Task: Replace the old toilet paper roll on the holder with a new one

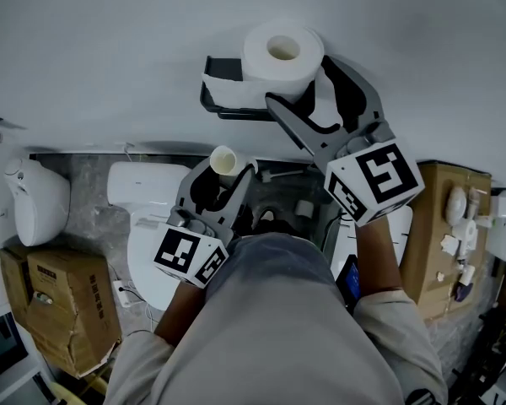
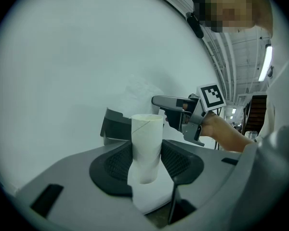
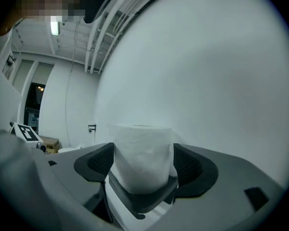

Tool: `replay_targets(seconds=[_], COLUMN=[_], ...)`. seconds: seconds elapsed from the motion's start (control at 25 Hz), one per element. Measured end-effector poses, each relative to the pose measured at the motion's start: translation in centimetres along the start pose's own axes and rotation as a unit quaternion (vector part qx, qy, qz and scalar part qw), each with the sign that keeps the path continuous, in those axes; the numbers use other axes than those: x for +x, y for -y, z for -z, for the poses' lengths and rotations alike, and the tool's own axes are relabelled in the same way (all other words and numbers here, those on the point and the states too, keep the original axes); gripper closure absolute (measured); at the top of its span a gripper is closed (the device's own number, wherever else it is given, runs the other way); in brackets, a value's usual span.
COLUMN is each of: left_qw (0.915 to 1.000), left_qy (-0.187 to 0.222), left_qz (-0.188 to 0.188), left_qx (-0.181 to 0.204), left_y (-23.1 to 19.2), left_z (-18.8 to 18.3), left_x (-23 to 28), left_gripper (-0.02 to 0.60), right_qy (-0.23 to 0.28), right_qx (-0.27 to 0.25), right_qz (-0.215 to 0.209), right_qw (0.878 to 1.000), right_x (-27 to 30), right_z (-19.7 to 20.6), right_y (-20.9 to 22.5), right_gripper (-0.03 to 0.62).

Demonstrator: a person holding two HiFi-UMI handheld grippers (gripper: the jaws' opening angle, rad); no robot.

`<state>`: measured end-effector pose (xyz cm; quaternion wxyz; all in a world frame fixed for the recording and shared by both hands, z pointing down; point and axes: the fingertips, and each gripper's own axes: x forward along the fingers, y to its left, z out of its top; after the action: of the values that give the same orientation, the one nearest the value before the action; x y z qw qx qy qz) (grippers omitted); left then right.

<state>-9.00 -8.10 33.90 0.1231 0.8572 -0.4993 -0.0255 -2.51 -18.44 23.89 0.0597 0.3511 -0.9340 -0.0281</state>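
The new toilet paper roll (image 1: 282, 53) stands on end on the dark wall-mounted holder (image 1: 222, 99), at the holder's right end as the head view shows it. Its long axis is vertical and the open core faces up. The right gripper (image 3: 143, 161) is held level with its jaws spread wide, one on each side of the roll. The ribbed pads (image 3: 97, 161) sit just beside the paper and are not seen to press into it, so this gripper grasps nothing. The underside of the roll rests on the holder's front lip. The old cardboard tube (image 2: 147, 146) is away from the holder, below and left of it in the head view, above the white toilet (image 1: 143, 226). The left gripper (image 2: 145, 163) has its jaws closed on the middle of the tube, one pad against each side. The tube's long axis is upright and its open end points up. A loose remnant of white paper (image 2: 151, 196) hangs from the tube's lower end, between the jaws. Both grippers point toward the plain white wall (image 1: 110, 49).
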Motion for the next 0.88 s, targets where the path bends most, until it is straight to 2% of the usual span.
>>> replay_targets(seconds=[0.36, 0.88], left_qw=[1.0, 0.9999], left_qy=[-0.002, -0.003], left_qz=[-0.003, 0.0], left_qx=[-0.007, -0.014], left_y=[-0.4, -1.0], left_z=[0.3, 0.4], left_x=[0.4, 0.4], left_gripper=[0.403, 0.403], right_qy=[-0.011, -0.021], right_qx=[-0.002, 0.024], right_qz=[0.011, 0.038], right_qw=[1.0, 0.999], right_x=[2.0, 3.7], right_z=[-0.1, -0.2], right_y=[0.4, 0.1], right_gripper=[0.212, 0.197])
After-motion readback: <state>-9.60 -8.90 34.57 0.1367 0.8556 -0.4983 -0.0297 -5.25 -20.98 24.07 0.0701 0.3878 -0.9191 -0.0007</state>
